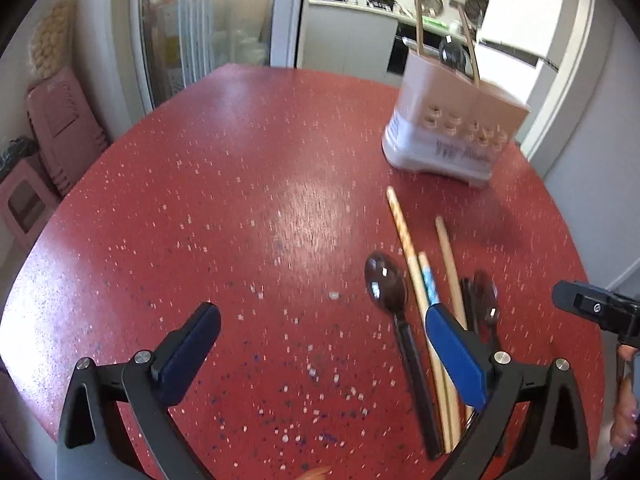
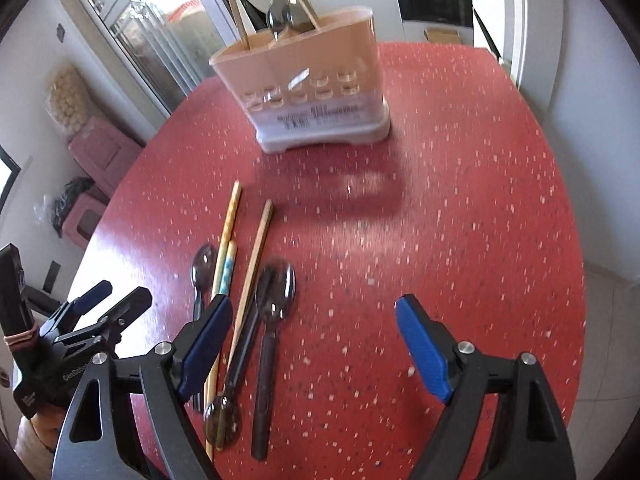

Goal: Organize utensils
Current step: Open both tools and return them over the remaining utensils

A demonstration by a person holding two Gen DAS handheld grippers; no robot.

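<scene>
Both grippers [image 1: 322, 322] [image 2: 314, 314] spread wide, empty, spoons [image 2: 276, 292], caddy [image 2: 308, 92] label txt blurred

1. The left gripper [image 1: 322, 330] was tilted downward, its blue-padded jaws spread wide with nothing between them.
2. The right gripper [image 2: 314, 318] was angled steeply downward too, jaws apart and empty.
3. The two grippers were side by side, near each other.
</scene>
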